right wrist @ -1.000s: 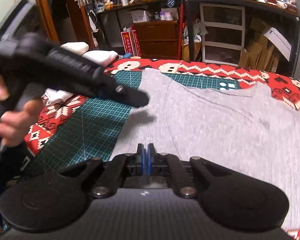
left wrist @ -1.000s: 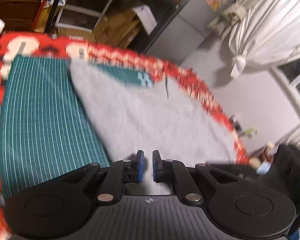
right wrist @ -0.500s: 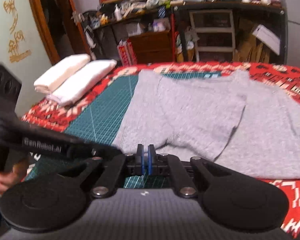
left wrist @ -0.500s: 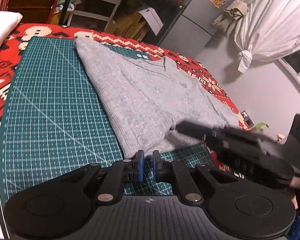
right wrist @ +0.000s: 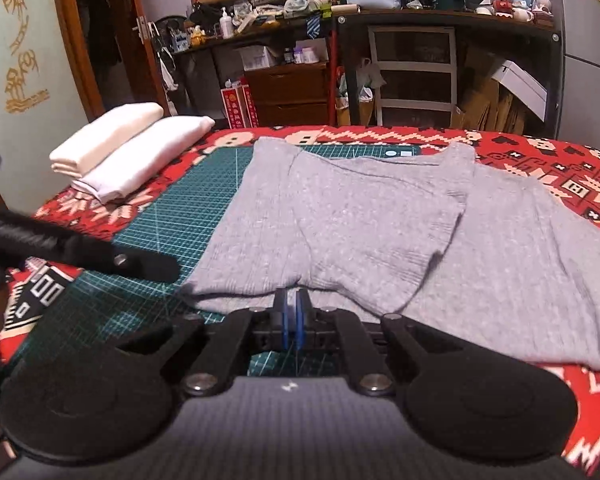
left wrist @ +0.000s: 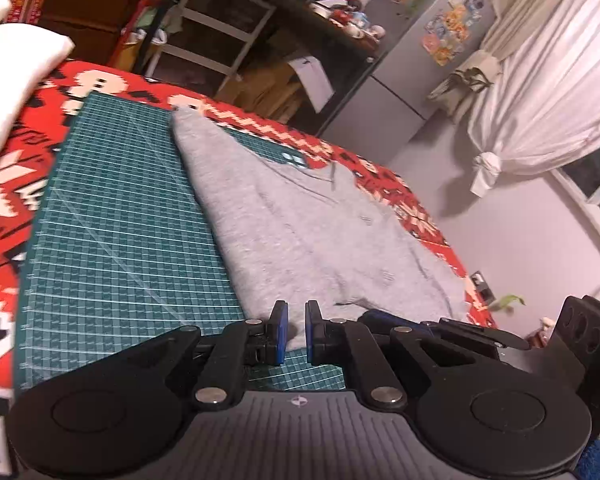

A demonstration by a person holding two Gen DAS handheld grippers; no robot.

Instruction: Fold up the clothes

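Grey ribbed knit garment (right wrist: 364,224), one side folded over, spread flat across gridded green cutting mat (left wrist: 116,240) and red patterned cloth (right wrist: 540,152). Near hem just ahead of both grippers. Left gripper (left wrist: 296,330) and right gripper (right wrist: 291,316) pressed nearly together, pinching nothing.

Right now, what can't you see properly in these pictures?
- Near hem of the grey shirt: right wrist view, hidden behind the right claw.
- Right end of the shirt: same view, runs past the picture's edge.
- Whether the left claw pinches cloth: left wrist view, its own fingers block it.
- Small things on the shelf: right wrist view, too tiny and cluttered.
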